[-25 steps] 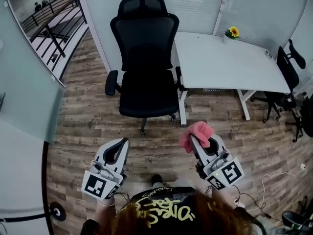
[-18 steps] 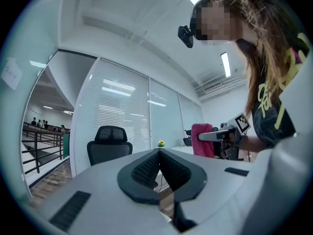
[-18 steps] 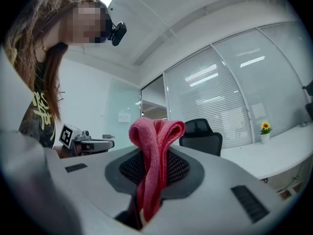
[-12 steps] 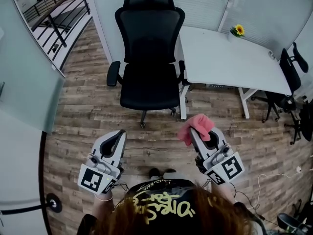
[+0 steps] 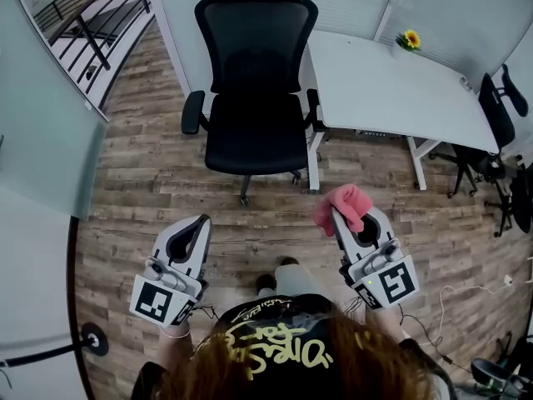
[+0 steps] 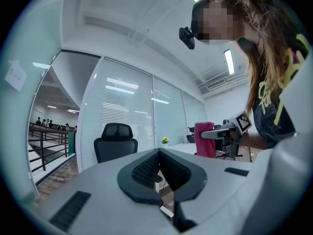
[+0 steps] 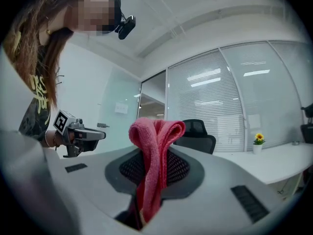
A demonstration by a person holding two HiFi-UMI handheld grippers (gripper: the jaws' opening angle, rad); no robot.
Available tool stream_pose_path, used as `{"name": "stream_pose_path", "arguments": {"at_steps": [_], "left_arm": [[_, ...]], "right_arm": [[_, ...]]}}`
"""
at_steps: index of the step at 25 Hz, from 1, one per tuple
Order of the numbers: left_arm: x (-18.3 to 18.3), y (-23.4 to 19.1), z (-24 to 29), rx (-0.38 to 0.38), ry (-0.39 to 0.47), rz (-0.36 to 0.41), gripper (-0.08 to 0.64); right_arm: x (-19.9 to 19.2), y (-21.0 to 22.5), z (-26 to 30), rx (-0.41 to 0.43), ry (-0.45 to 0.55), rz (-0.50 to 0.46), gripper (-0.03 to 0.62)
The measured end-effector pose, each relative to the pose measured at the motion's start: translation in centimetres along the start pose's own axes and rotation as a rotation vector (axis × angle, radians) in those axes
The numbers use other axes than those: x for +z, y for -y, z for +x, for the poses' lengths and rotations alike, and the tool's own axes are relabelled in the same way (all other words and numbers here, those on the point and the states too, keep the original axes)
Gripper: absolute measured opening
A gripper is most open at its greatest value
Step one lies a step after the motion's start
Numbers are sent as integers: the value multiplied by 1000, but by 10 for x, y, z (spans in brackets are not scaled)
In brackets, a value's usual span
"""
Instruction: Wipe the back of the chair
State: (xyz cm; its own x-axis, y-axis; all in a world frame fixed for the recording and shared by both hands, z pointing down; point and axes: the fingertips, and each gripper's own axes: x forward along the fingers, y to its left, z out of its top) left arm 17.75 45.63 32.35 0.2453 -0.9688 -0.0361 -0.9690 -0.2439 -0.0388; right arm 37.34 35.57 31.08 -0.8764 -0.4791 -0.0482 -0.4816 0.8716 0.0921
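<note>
1. Right gripper (image 5: 343,217) clamps the cloth (image 5: 340,206) tight.
2. Left gripper (image 5: 202,226) is pinched closed, empty.
3. Chair (image 5: 254,73) faces both from ahead, well apart, open floor (image 5: 266,219) between; desk (image 5: 400,98) edge just beside it.

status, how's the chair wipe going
Right gripper shut on pink cloth; left gripper shut, empty. Chair ahead, not reached. Desk beside it, nothing between.

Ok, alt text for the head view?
From above: the right claw grips a pink cloth, the left claw is shut and empty, both held over a wood floor. A black office chair faces the person, beside a white desk.
</note>
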Motion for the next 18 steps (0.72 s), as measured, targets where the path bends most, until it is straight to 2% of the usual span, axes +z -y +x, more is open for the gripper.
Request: {"name": "stream_pose_path", "arguments": {"at_steps": [9,18], "left_arm": [[-9,-12,11,10,-13,3,-6],[-13,-58,64,35,-15,19,-6]], "right_arm": [[-11,7,16,22,-5,29,66],[-18,56,82,43,26,41,66]]}}
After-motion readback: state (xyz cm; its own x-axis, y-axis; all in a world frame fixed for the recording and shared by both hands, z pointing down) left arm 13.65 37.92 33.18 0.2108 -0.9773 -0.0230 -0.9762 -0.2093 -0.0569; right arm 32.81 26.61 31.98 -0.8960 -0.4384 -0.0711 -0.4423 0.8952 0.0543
